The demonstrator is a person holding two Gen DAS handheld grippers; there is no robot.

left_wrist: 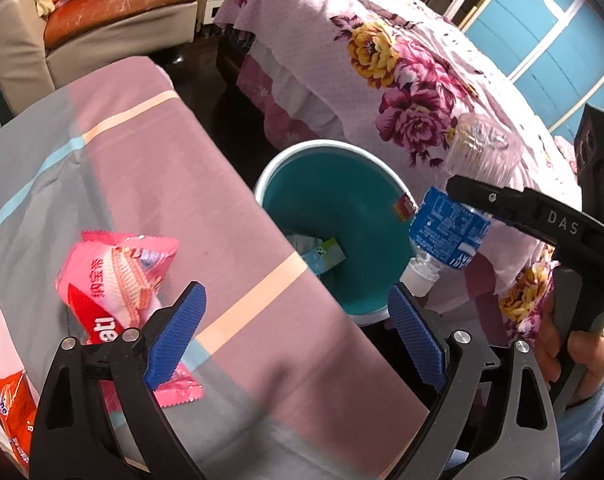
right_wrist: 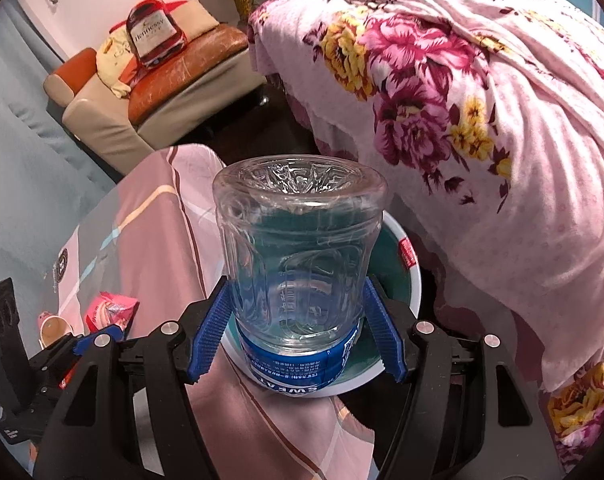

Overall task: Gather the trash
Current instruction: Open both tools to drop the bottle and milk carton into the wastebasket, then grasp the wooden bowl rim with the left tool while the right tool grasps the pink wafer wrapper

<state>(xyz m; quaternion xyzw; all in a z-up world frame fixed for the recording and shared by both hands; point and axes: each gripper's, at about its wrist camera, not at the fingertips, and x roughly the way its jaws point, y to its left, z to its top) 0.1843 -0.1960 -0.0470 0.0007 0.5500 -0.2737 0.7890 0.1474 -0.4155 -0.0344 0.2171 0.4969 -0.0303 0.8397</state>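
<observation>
The teal bin [left_wrist: 366, 216] with a white rim sits on the floor right at the edge of the striped cloth-covered table [left_wrist: 162, 160], squeezed between it and the flowery pink bedspread [left_wrist: 402, 80]. Inside there's already a small light-blue-and-green carton [left_wrist: 322, 254] lying at the bottom, and a red sticker on the inner wall.

The right gripper [right_wrist: 296, 328] is clamped on a clear plastic bottle [right_wrist: 298, 256], blue ribbed pads pressed on both sides. The bottle is upside down, its ridged base towards the camera, blue label and white cap end pointing down over the bin's mouth. It looks empty, thin crinkly plastic with molded panels.

The left gripper [left_wrist: 298, 336] hangs wide open with nothing between the pads, over the table's edge nearest the bin. Just beside its left pad is a puffy pink-and-red snack wrapper [left_wrist: 114, 280] with crimped zigzag ends, lying on the cloth. An orange packet [left_wrist: 10, 412] peeks in at the table's near left corner.

Farther back there's a worn orange leather sofa [right_wrist: 174, 68] with a bottle-shaped Hennessy cushion [right_wrist: 154, 34] on it.
</observation>
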